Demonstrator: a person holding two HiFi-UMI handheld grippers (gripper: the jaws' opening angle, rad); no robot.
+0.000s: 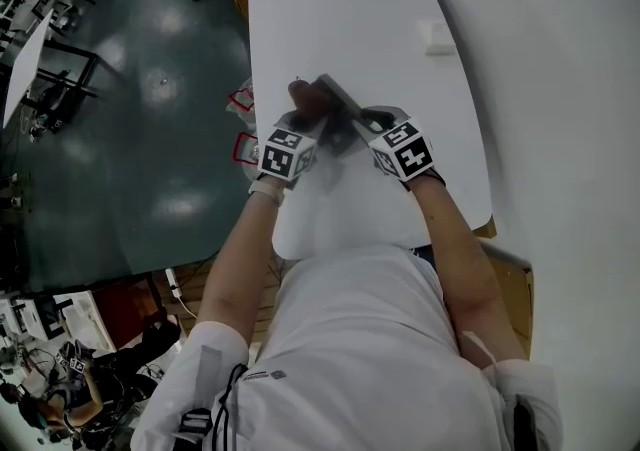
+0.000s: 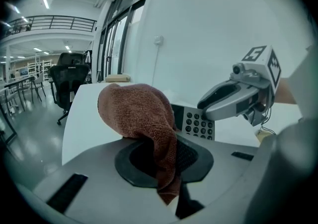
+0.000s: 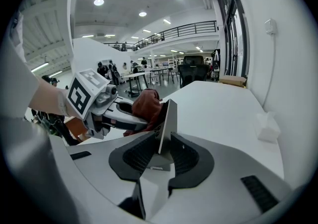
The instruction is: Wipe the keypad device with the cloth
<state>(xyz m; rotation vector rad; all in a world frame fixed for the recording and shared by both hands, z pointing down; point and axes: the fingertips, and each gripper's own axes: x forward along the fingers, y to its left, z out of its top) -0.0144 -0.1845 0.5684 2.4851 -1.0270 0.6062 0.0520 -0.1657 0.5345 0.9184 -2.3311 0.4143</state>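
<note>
Bare forearms [image 1: 455, 249] (white short sleeves), one to each gripper, over white table [image 1: 350, 19].

- Left gripper [image 2: 159, 154]: jaws clamped on brown cloth [image 2: 139, 113], which bunches up and forward out of the pads.
- Right gripper [image 3: 161, 149]: jaws closed on the lower edge of the keypad device [image 3: 168, 121], a thin slab held on edge, nearly upright, above the table.
- Keypad device: keyed face turned toward the left gripper; cloth sits against or just beside that face (contact not certain).
- Small white object [image 1: 437, 36]: on the table, well apart.
</note>
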